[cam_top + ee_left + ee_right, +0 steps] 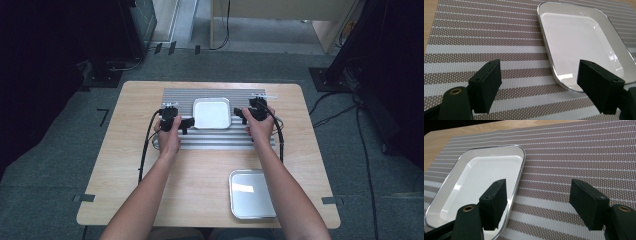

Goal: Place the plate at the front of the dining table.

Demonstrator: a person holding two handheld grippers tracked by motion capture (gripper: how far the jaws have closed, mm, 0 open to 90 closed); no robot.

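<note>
I am looking at my left gripper [187,123] first. Its two black jaws are standing wide apart and nothing is sitting between the pads. They are pinching nothing. In the left gripper view [537,86], the white tray [579,42] is lying just ahead of the jaws and a bit toward the right one. The rim of the tray is shining near that jaw, but I am not seeing it touch.

My right gripper [241,116] is spread wide too, and it is holding nothing. In the right gripper view [537,205], the same white tray [481,177] is lying ahead, by the left jaw. That jaw is hanging over the edge of the tray, and I cannot tell if it is touching.

So the white tray [212,113] is sitting between my two grippers, close to both. It is resting flat on a striped mat [180,97], which is stretching out under and past both grippers.

Nearer to me than the right gripper, well apart from it, a second tray [250,194] is lying on the wooden table [135,165].
</note>
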